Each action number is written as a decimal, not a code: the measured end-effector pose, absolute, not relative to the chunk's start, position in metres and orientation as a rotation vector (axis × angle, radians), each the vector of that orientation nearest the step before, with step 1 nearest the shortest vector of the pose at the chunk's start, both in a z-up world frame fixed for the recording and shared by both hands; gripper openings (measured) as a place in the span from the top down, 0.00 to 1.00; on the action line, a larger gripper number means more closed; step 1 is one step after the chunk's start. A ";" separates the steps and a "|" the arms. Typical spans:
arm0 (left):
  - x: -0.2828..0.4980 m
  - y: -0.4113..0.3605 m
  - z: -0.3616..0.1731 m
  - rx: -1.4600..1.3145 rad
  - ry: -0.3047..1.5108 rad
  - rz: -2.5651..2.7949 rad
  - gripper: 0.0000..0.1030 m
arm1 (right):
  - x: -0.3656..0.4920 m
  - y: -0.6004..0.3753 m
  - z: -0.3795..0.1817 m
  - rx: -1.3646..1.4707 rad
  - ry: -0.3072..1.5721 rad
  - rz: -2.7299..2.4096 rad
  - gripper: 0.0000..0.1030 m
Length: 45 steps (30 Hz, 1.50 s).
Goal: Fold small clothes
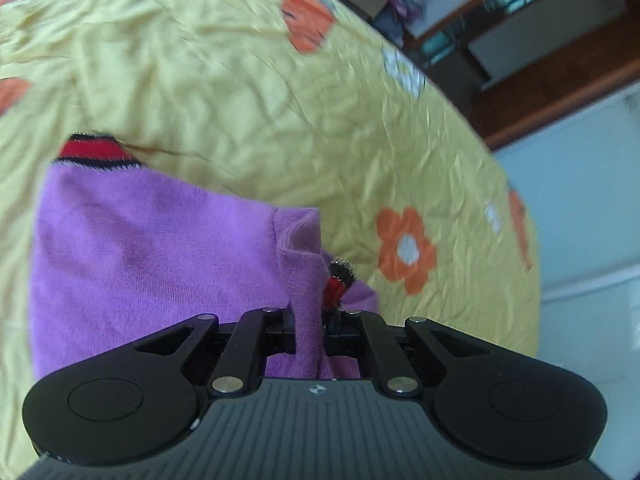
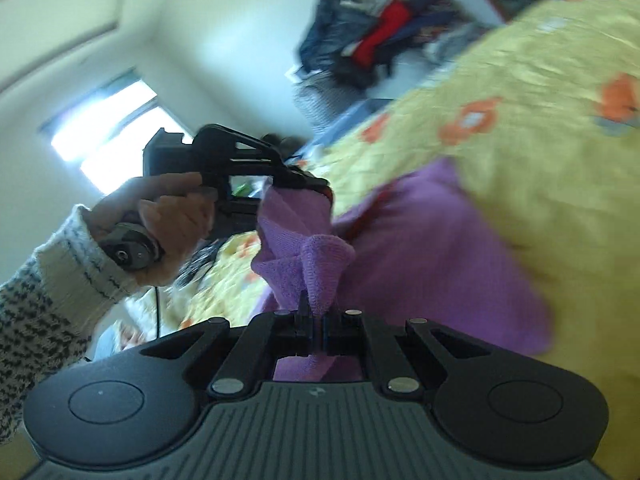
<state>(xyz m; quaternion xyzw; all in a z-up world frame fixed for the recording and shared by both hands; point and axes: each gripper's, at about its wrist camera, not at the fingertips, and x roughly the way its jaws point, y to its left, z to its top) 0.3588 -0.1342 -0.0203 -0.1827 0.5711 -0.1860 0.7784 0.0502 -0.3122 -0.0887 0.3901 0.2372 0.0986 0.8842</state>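
My left tool [image 1: 310, 326] is pinched tight on a fold of the purple sweater [image 1: 140, 248]. A little red and black cuff [image 1: 339, 280] pokes up right beside the fold, next to one of my fingers [image 1: 345, 322]. The rest of the sweater spreads out to the left on the bed [image 1: 240, 100]. A red and black band [image 1: 94, 152] runs along its far edge. The bed has a yellow cover with orange flowers, and the cover is full of small wrinkles. Past the bed's edge I see a pale floor [image 1: 580, 220] and some brown wood [image 1: 540, 92].

My right tool [image 2: 316, 326] is also pinched tight on a bunch of the same sweater [image 2: 420, 248]. The cloth stands up in a twisted peak just above the tips. From there it stretches up to my left tool [image 2: 308, 184], which grips another bit of it. So part of the sweater hangs in the air between the two tools, and the rest lies on the bed [image 2: 540, 140] to the right. My left hand [image 2: 168, 216] is wrapped around its tool's handle. I wear a watch [image 2: 130, 246] and a speckled knit sleeve [image 2: 44, 292]. Far off there is a heap of clothes [image 2: 372, 36] by the wall and a bright window [image 2: 116, 124]. This view is blurry.
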 end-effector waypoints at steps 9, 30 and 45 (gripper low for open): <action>0.352 -0.194 -0.043 -0.225 1.247 -0.431 0.90 | 0.017 -0.333 -0.103 0.815 0.528 0.127 0.96; 0.277 -0.090 -0.037 0.141 0.948 -0.359 0.22 | 0.149 -0.331 -0.045 0.198 0.707 0.402 0.77; 0.132 -0.066 -0.043 0.072 0.860 -0.443 0.21 | 0.099 -0.337 -0.056 0.141 0.736 0.396 0.81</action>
